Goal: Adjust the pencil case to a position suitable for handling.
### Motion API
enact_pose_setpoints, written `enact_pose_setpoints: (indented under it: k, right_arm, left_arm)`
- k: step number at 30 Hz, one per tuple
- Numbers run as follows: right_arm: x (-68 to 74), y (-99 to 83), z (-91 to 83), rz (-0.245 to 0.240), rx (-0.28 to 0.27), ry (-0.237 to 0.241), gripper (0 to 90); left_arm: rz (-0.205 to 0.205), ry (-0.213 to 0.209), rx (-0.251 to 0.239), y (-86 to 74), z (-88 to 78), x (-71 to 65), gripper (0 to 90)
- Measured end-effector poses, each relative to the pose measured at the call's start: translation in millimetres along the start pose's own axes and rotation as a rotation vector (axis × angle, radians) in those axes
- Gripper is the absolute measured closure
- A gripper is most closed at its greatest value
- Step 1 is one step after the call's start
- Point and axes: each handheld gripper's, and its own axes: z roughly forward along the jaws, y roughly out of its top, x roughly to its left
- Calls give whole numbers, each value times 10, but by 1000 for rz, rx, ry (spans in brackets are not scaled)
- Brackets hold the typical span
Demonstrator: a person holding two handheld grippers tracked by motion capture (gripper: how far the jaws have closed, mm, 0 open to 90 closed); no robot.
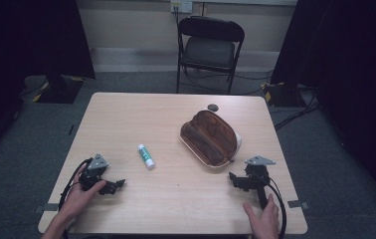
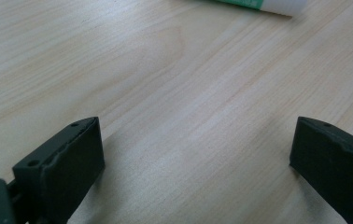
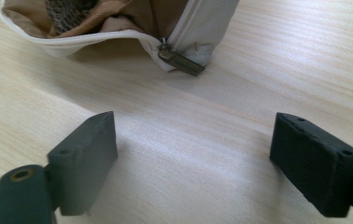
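Glue stick [image 1: 145, 156] lies lengthwise away from the person; both tools released, empty.

Both tongs, the left tongs [image 1: 107, 185] and the right tongs [image 1: 239, 180], are black, each topped by a grey three-cornered plate, trailing a black cable, and ending in two blocky dark jaws with small screw holes.

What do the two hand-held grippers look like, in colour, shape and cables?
Both are black. The left gripper and the right gripper each carry a grey three-cornered plate on top and trail a black cable toward the table's near edge. In the gripper views, each has two thick, block-shaped dark jaws with small screw holes, and a brass-coloured ring shows at the lower left. No sleeves are visible.
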Motion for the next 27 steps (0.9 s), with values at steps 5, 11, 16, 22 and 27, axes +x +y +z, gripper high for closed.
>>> enact_pose_setpoints:
  k: [5,11,16,22,27]
  right_arm:
    - [0,-1,-1,1,0,-1,136]
    - [0,-1,-2,4,1,-2,136]
    - [8,-7,-5,22,5,-20,115]
    - [16,-15,-54,18,37,-18,120]
    - [45,-12,-105,23,43,41,170]
  left_arm:
    - [4,-1,3,5,7,7,12]
    - [4,1,2,5,7,6,12]
    - [2,6,3,3,8,1,12]
    - [-5,10,3,1,5,-6,12]
    - [-5,10,4,1,5,-6,12]
